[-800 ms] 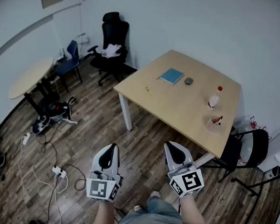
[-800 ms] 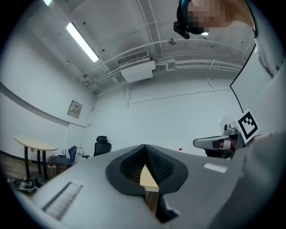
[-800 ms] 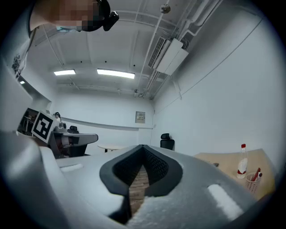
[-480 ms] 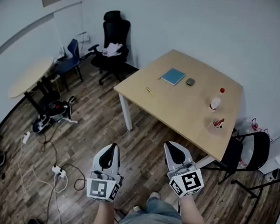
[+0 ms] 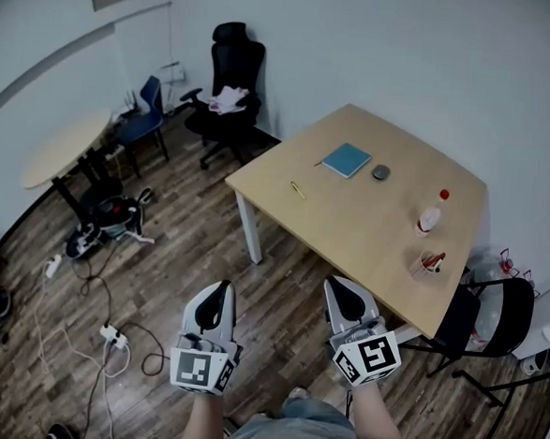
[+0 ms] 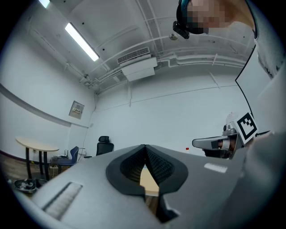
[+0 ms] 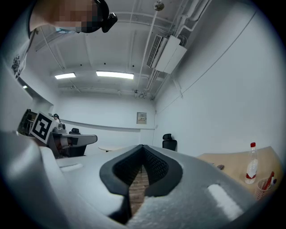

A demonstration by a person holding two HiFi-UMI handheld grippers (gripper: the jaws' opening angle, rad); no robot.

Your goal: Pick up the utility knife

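Note:
A small yellow utility knife (image 5: 298, 189) lies on the light wooden table (image 5: 369, 220), near its left edge. Both grippers hang well short of the table, over the wood floor. In the head view my left gripper (image 5: 216, 294) and my right gripper (image 5: 340, 292) point toward the table, side by side, each shut with nothing between the jaws. The left gripper view shows my left gripper (image 6: 145, 147) with its tips meeting. The right gripper view shows the same for my right gripper (image 7: 143, 147).
On the table lie a blue notebook (image 5: 346, 159), a small dark object (image 5: 381, 172), a red-capped bottle (image 5: 430, 216) and a cup of pens (image 5: 425, 264). A black folding chair (image 5: 489, 318) stands at the table's right, an office chair (image 5: 229, 98) at the back, cables (image 5: 107, 338) on the floor.
The table and room have slid slightly down and right in the head view. Both grippers keep the same place in the picture and stay shut.

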